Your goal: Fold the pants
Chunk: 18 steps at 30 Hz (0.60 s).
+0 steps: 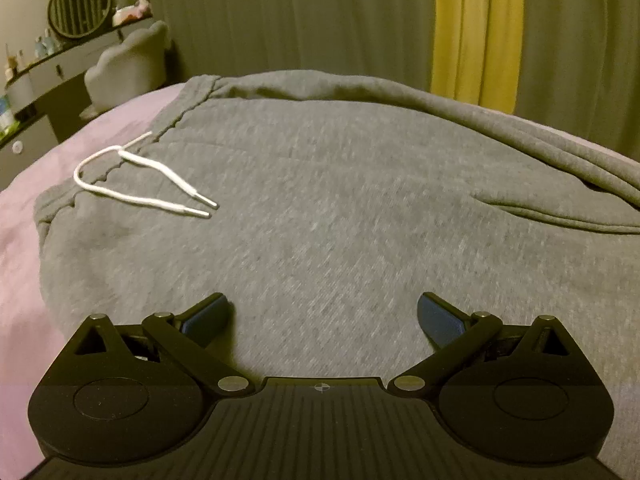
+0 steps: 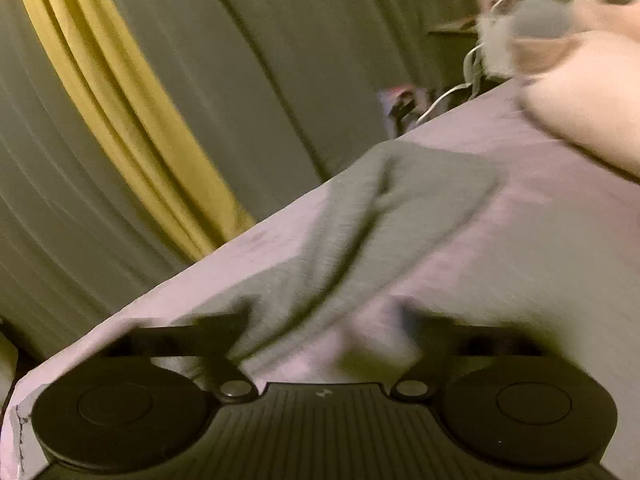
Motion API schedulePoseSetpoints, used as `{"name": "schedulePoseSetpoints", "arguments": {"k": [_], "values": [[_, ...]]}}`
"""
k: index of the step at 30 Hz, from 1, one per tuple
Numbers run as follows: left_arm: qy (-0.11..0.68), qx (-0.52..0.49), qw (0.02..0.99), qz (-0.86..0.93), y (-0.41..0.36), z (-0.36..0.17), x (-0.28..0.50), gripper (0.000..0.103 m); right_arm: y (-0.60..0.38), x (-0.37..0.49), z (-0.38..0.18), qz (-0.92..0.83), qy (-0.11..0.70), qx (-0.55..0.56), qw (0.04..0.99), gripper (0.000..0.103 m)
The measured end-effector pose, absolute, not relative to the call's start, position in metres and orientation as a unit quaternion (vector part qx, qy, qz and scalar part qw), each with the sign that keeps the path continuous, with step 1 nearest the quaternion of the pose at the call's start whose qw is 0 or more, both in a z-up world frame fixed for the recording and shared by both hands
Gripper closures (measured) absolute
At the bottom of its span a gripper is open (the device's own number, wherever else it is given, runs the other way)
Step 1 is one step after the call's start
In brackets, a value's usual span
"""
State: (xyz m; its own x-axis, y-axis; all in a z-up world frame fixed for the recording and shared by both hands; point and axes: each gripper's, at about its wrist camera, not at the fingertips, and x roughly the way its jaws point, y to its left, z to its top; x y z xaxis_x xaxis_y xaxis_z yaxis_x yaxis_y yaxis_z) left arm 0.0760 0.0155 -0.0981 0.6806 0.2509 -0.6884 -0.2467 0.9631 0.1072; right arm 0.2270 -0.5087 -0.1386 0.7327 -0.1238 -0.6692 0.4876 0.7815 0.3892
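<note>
Hovering both grippers — left gripper [image 1: 323, 318] and right gripper [image 2: 326, 344] — jaws apart, empty, I'm seeing pants [image 1: 320, 200] overhanging the bed [image 1: 24, 216] edge.

Gray pants [image 1: 320, 208] cover most of the bed [image 1: 24, 216]. Bare sheet on left w/ room to pass. Far right: plush toy [image 2: 580, 92] blocks.
</note>
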Motion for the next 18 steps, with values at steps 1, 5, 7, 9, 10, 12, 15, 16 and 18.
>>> {"name": "schedulePoseSetpoints", "arguments": {"k": [1, 5, 7, 9, 10, 12, 15, 16, 18], "values": [[0.374, 0.006, 0.917, 0.136, 0.015, -0.099, 0.075, 0.000, -0.509, 0.247, -0.141, -0.171, 0.332, 0.277, 0.886, 0.011], [0.367, 0.020, 0.920, 0.137, 0.011, -0.101, 0.075, 0.000, -0.517, 0.305, -0.160, -0.187, 0.379, 0.295, 0.857, 0.022], [0.367, 0.021, 0.920, 0.136, 0.011, -0.101, 0.075, 0.000, -0.527, 0.319, -0.184, -0.230, 0.411, 0.318, 0.823, 0.055], [0.368, 0.018, 0.920, 0.135, 0.013, -0.102, 0.075, 0.000, -0.542, 0.320, -0.200, -0.244, 0.411, 0.358, 0.802, 0.070], [0.367, 0.017, 0.920, 0.134, 0.013, -0.102, 0.076, 0.000, -0.547, 0.320, -0.202, -0.242, 0.400, 0.370, 0.803, 0.071], [0.366, 0.020, 0.921, 0.133, 0.013, -0.103, 0.076, 0.000, -0.551, 0.324, -0.198, -0.236, 0.401, 0.363, 0.808, 0.089], [0.368, 0.017, 0.921, 0.128, 0.015, -0.102, 0.076, 0.000, -0.559, 0.311, -0.182, -0.214, 0.363, 0.403, 0.813, 0.094], [0.370, 0.013, 0.920, 0.126, 0.016, -0.101, 0.077, 0.000, -0.559, 0.299, -0.168, -0.196, 0.334, 0.414, 0.823, 0.094], [0.372, 0.005, 0.920, 0.121, 0.019, -0.099, 0.077, 0.000, -0.558, 0.273, -0.141, -0.165, 0.291, 0.427, 0.840, 0.095]]}}
